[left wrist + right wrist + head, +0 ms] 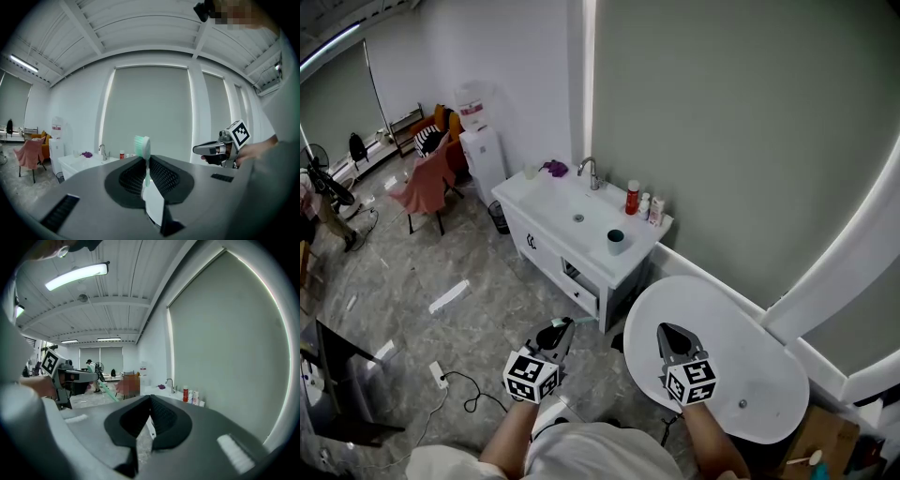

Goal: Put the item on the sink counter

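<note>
sink counter (551,200) ahead | toothbrush (142,146) clamped in left hand-held gripper (146,162)

No writing, label or number is legible anywhere.

Room: grey-green wall (741,112) ahead, white wall (520,66) to its left, a lit vertical strip (589,75) at the joint; curved light band (862,225) at right. Floor (412,291) grey, marbled. White sink worktop (525,195) against the wall; water dispenser (483,155) and a chair (427,183) draped in pink beyond it. Power strip (438,374) with black cable on the floor. Ceiling (117,301) ribbed, white; tube lamp (77,275) on.
</note>
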Action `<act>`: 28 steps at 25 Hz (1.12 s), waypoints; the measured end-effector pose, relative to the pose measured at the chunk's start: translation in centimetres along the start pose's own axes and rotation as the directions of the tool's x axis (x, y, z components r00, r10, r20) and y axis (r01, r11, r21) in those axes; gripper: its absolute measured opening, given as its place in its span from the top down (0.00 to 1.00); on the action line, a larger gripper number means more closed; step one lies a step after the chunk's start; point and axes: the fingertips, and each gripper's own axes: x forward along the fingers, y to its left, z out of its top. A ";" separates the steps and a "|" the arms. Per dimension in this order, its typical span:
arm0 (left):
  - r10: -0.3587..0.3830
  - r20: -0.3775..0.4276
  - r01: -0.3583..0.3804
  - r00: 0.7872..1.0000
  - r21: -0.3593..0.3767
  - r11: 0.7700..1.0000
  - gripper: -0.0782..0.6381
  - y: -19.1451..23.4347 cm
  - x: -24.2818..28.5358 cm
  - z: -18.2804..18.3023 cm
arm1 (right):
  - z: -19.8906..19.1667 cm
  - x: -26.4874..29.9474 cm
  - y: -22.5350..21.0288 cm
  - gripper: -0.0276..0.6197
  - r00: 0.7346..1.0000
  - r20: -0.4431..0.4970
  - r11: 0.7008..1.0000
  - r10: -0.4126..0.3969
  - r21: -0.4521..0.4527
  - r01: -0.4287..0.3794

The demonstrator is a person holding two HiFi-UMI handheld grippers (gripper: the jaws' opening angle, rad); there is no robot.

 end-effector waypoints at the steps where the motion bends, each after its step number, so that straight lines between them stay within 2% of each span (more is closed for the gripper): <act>1: 0.003 -0.001 -0.003 1.000 0.000 1.000 0.85 -0.2 0.2 0.0 | -0.1 0.0 -0.2 0.94 1.000 -0.002 1.000 0.007 -0.005 -0.007; 14: 0.051 0.003 -0.051 0.999 -0.019 0.999 0.85 -0.2 2.1 0.0 | -1.1 1.0 -2.1 0.94 0.998 -0.031 0.998 0.056 -0.005 -0.056; 22: 0.004 0.006 -0.004 1.000 -0.008 1.000 0.85 2.8 4.6 0.5 | -0.3 4.9 -2.4 0.94 0.999 -0.031 0.999 0.036 -0.002 -0.036; 28: -0.043 -0.006 0.043 0.999 0.004 0.999 0.85 6.7 6.4 0.7 | 0.0 9.2 -1.6 0.94 0.999 -0.043 1.000 0.007 0.003 -0.006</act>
